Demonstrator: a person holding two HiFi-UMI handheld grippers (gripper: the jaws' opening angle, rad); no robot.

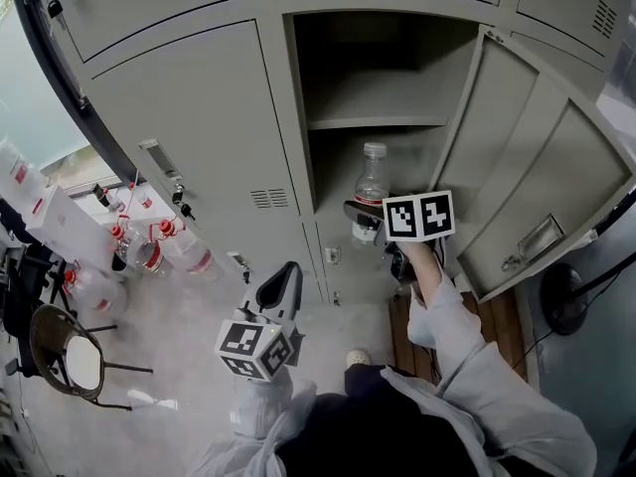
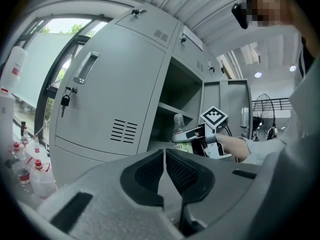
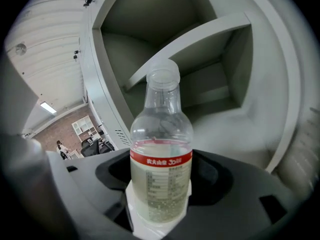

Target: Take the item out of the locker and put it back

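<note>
Hidden: in the head view, the bottom of the bottle [image 1: 372, 177] sits behind the right gripper [image 1: 364, 219]. It cannot be seen whether the bottle rests on the locker floor.
Cut off: in the right gripper view, the bottle's base drops out of sight between the fingers at the bottom of the frame.
Hard to make out: the small print under the red band on the label is too tiny to read.
Bottle's way: it stands straight, neck up, with its long side running up and down.
Bottle's place: middle of the head view, at the mouth of the open locker [image 1: 298, 87], under the shelf [image 1: 378, 122].
Right fingers: squeezed on the bottle's lower half, one on each side.
Left fingers: the left gripper [image 1: 282, 288] is low in the frame, its fingers pressed together with nothing between them.
Door: the locker door [image 1: 537, 167] hangs wide open at the right.
</note>
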